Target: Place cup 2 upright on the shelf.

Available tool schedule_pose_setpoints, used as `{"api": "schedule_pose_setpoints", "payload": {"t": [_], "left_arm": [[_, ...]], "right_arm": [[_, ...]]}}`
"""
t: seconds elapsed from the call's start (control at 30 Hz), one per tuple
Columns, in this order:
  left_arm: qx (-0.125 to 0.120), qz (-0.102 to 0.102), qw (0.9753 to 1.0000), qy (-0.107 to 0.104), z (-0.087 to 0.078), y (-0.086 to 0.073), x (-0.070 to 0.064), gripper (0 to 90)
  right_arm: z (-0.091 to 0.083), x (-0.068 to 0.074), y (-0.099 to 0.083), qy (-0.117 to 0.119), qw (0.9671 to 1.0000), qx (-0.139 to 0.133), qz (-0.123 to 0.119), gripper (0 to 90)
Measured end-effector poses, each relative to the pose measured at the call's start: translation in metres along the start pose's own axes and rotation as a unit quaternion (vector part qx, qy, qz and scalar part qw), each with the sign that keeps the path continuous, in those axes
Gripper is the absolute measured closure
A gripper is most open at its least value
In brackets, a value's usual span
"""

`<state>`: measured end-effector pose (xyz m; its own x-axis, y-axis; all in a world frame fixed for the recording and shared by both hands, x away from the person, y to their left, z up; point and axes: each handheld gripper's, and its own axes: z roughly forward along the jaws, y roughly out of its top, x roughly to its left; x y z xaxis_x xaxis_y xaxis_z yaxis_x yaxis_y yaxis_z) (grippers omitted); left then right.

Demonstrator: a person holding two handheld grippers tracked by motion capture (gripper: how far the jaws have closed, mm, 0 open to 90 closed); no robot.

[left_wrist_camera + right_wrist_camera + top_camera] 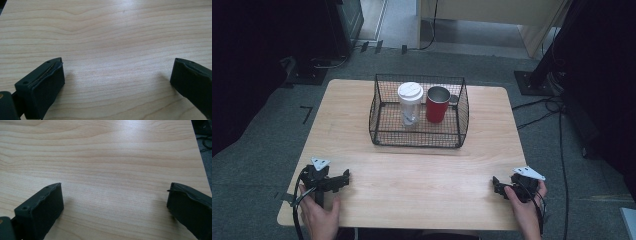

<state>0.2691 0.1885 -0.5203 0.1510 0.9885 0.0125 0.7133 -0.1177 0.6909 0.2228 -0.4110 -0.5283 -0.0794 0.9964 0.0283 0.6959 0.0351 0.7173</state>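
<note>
Wire basket — mid-table, holding cups | left hand-held gripper, right hand-held gripper — well apart from it, jaws spread

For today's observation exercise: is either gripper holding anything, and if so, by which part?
Nothing is held. The left gripper and right gripper both stand open over the bare wooden table.

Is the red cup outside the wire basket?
No, the red cup stands upright inside the wire basket, beside the clear tumbler with its white lid.
</note>
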Motion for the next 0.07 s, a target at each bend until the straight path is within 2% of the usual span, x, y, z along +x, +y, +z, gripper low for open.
{"api": "schedule_pose_setpoints", "payload": {"t": [0.07], "left_arm": [[0.000, 0.000, 1.0000, 0.000, 0.0000, 0.0000, 0.0000, 0.0]], "right_arm": [[0.0000, 0.0000, 0.0000, 0.000, 1.0000, 0.000, 0.000, 0.5]]}}
